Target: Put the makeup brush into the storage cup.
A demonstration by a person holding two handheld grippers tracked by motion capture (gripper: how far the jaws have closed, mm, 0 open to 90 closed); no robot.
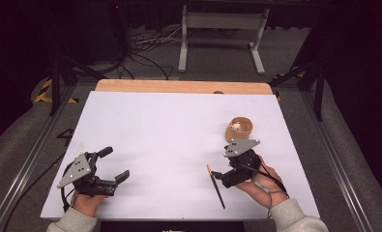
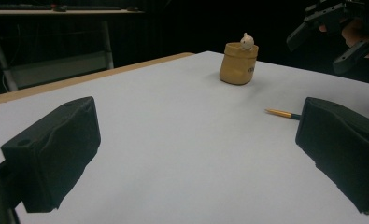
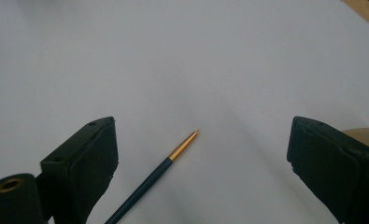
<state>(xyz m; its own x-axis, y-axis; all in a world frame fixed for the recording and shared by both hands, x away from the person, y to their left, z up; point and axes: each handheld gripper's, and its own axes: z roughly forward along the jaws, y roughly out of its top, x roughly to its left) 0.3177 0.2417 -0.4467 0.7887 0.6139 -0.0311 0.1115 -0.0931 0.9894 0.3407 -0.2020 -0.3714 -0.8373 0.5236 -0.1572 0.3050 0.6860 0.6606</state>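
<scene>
Dark pencil (image 3: 147, 184) lies flat between my right gripper's (image 3: 201, 163) spread jaws; lower squarely before pinching. Left gripper (image 1: 115, 164) spread, empty.

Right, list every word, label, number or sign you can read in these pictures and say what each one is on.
No text can be read anywhere.
Tan pot: a small dark mark on its side in the left gripper view, too small and blurred to read.
Dark pen with gold tip: no print visible.
White tabletop: blank.
Yellow-and-black hazard tape on the floor: stripes, no lettering.
</scene>
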